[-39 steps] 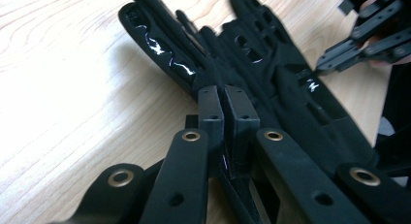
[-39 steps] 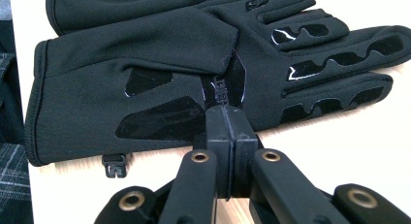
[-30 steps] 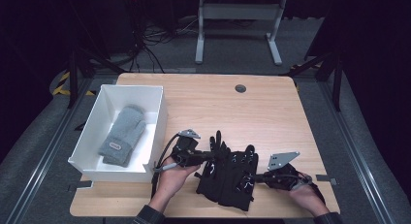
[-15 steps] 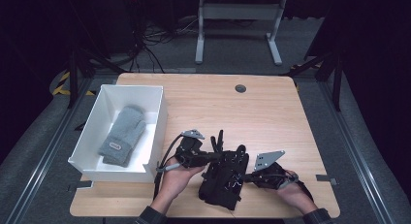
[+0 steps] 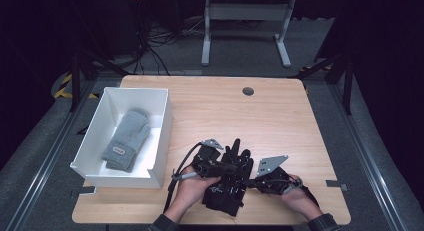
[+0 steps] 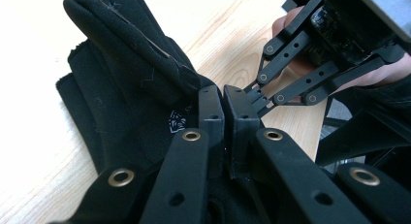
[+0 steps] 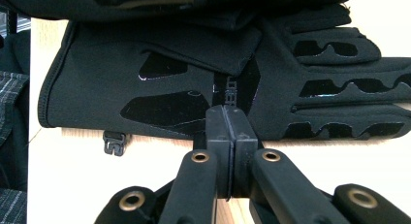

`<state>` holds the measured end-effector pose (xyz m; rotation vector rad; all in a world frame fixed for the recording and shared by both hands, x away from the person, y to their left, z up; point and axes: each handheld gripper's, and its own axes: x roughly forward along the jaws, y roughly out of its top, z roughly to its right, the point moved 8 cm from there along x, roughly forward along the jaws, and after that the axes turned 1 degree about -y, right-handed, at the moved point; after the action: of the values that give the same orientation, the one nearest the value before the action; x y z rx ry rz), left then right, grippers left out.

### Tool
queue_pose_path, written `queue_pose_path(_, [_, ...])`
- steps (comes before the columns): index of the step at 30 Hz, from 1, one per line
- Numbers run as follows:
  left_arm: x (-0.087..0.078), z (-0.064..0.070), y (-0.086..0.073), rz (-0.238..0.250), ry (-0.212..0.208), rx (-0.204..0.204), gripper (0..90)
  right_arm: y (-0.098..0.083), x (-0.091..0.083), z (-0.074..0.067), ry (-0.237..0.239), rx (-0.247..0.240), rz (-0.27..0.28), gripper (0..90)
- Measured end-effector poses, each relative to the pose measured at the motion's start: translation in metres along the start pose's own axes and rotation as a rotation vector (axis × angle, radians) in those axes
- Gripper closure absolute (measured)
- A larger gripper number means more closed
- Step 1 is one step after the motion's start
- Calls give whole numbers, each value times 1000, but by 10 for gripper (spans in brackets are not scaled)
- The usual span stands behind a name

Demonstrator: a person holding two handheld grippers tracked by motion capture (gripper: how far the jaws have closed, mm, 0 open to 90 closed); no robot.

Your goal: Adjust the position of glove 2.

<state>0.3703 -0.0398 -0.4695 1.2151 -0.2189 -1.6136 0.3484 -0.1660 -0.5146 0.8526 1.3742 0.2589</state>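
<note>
Since a second ago both grippers have slid the black gloves (image 5: 227,183) nearer the table's (image 5: 210,103) front edge. Left of the gloves sits the white box (image 5: 160,136) with a grey mitten (image 5: 125,138). Left gripper (image 5: 216,166) jaws are together, seemingly pinching fabric; the right gripper (image 5: 252,181) is clamped on the edge. Soft, light, floppy cloth: best gripped at a cuff or hem.

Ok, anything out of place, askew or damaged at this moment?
Nothing damaged or spilled. The black gloves lie in an uneven pile near the table's front edge, one folded over the other, between both shut grippers. The grey mitten lies flat in the white box.
</note>
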Motion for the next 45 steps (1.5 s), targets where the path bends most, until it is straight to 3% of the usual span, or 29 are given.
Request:
queue_pose_path(31, [35,3,-9,-64,15,-2,868,6,4,0,-10,-11,4,900])
queue_pose_path(36, [37,3,-10,-62,7,13,842,4,-10,12,-45,20,41,900])
queue_pose_path(42, [37,11,-9,-56,-6,44,693,-1,-24,25,-93,51,66,864])
queue_pose_path(45, [35,15,-9,-53,-3,62,738,-6,-32,34,-123,68,78,800])
